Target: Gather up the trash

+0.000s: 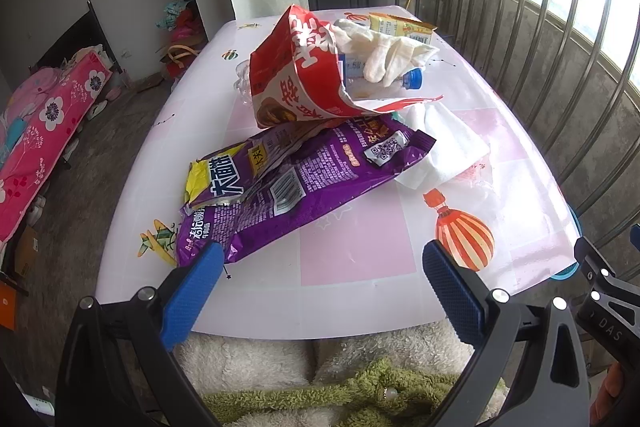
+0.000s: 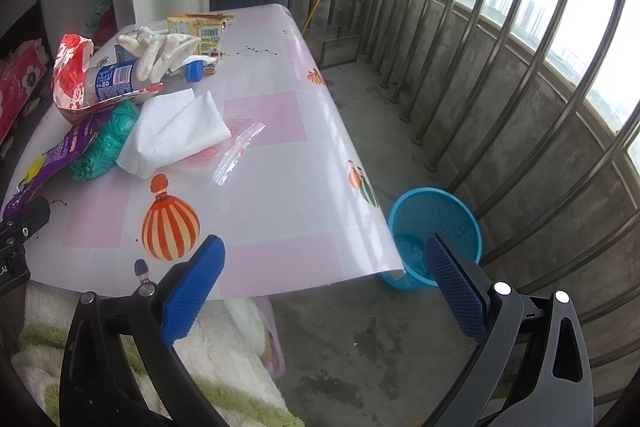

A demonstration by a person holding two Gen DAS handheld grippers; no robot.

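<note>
Left gripper [image 1: 320,291] low at the near table edge, blue fingers [image 1: 192,291] spread wide, nothing between them. Just ahead and a little left of its centre line: the purple snack bag [image 1: 304,179], flat on the table [image 1: 360,247], long axis slanting from near-left to far-right, near corner almost at the left finger. Probably the first pick, and the left side plainly nearer to it.

Right gripper [image 2: 326,283] also spread wide and empty, hanging past the table's right edge, its right finger over the blue wastebasket [image 2: 436,211] on the floor beside the table. Likely drop point, so any carry runs left to right across the tabletop.

Farther in, beyond the purple bag: white tissue [image 2: 176,135] and green crumpled bag [image 2: 106,143] side by side, clear plastic strip [image 2: 240,151] just right of the tissue. Behind these, red snack bag [image 1: 296,67] standing open, plastic bottle [image 2: 116,79] lying across it, white glove [image 1: 384,55] draped on top. Farthest back, yellow carton [image 2: 198,27] near the far edge.
</note>
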